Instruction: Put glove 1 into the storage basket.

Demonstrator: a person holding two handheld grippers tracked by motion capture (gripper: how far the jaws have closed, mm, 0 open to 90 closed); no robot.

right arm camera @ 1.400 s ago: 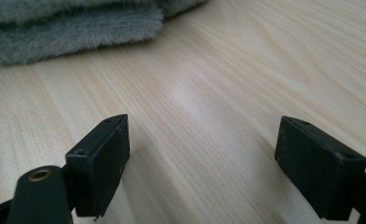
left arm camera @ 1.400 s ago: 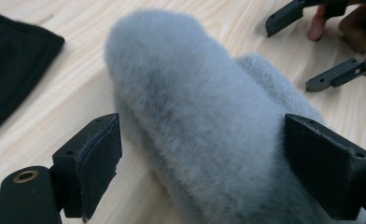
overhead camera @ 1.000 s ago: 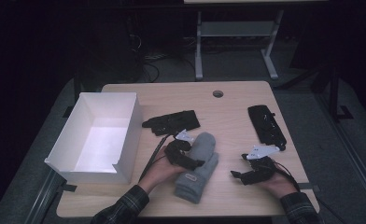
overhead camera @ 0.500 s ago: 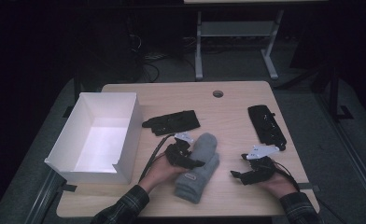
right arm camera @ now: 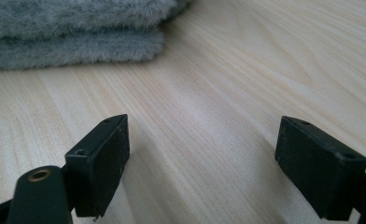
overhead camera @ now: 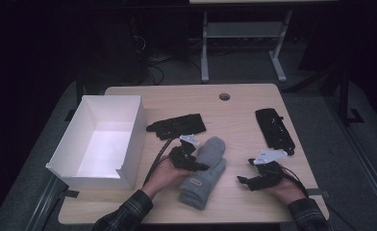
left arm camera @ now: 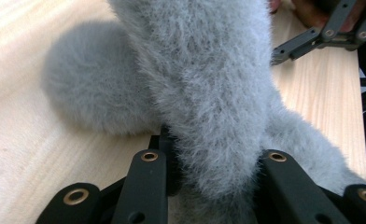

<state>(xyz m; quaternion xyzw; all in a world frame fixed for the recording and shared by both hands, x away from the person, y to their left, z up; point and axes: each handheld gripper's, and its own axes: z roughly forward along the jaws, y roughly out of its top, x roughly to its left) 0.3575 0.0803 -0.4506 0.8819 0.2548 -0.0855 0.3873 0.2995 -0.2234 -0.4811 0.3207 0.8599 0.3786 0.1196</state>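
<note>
Since the earlier frame my left gripper [overhead camera: 192, 161] has just been closing, now pinching the grey fleece mitten [overhead camera: 205, 172], soft and light, at the table's [overhead camera: 234, 115] six o'clock edge; right gripper [overhead camera: 248, 181] rests released.

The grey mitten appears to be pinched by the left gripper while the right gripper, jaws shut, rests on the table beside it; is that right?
Not quite: the right gripper has its jaws open, with bare table between them, as the right gripper view shows. The left gripper, whose jaws have just been closing, does pinch the grey mitten.
</note>
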